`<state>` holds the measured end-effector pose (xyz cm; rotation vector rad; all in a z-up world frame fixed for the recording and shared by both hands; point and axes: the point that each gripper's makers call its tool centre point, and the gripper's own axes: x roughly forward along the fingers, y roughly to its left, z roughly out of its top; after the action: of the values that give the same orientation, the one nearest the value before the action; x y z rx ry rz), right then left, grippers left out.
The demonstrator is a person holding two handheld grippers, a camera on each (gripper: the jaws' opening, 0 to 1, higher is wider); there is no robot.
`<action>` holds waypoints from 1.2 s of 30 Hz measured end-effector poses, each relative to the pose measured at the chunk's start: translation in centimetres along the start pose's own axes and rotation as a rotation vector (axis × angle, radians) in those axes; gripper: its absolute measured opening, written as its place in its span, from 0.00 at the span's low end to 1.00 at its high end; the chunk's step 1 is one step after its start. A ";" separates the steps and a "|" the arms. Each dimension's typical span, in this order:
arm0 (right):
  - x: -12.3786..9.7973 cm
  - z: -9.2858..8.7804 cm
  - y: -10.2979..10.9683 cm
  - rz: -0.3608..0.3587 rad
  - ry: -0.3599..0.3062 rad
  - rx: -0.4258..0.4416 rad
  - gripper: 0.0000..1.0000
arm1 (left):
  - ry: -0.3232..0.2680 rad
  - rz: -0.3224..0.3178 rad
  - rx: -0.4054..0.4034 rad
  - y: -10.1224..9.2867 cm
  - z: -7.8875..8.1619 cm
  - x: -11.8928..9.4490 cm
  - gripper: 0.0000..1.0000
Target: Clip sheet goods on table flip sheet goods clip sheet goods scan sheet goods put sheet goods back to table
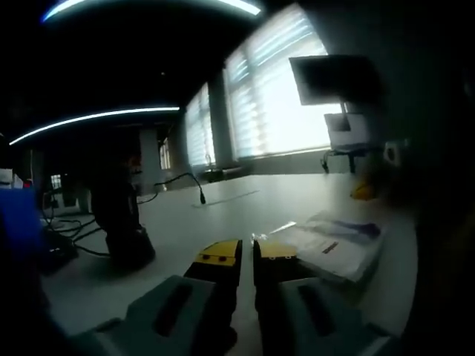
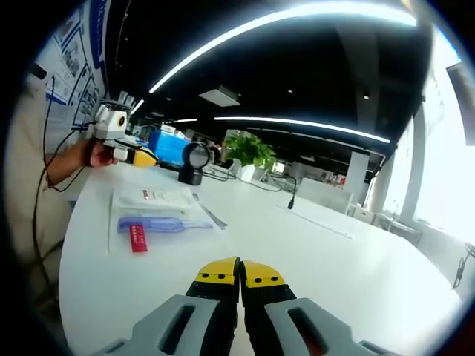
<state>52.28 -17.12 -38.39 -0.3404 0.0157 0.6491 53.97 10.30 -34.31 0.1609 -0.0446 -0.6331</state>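
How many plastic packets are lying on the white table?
1. The flat plastic packet lies on the white table, ahead and left of the right gripper; the left gripper view shows it too. More may be hidden.

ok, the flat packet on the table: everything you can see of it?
The packet is a flat clear plastic sleeve lying face up on the white table, with a white printed sheet, a blue item and a red tag at its near edge. Nothing touches it. The right gripper sits short of it, jaws together and empty. In the left gripper view it lies ahead, slightly glossy.
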 end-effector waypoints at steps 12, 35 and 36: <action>-0.1 0.0 -0.1 -0.001 -0.001 -0.005 0.00 | 0.103 0.019 -0.088 0.6 -0.3 0.8 0.00; 0.0 -0.3 -0.7 -0.005 0.004 0.001 0.00 | 0.283 -0.138 -0.424 -2.6 -2.0 2.5 0.00; 0.0 -0.3 -0.7 -0.005 0.004 0.000 0.00 | 0.289 -0.142 -0.438 -2.7 -2.1 2.5 0.00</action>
<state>52.71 -17.75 -38.46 -0.3421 0.0186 0.6435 54.59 6.96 -36.88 -0.1713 0.3850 -0.7410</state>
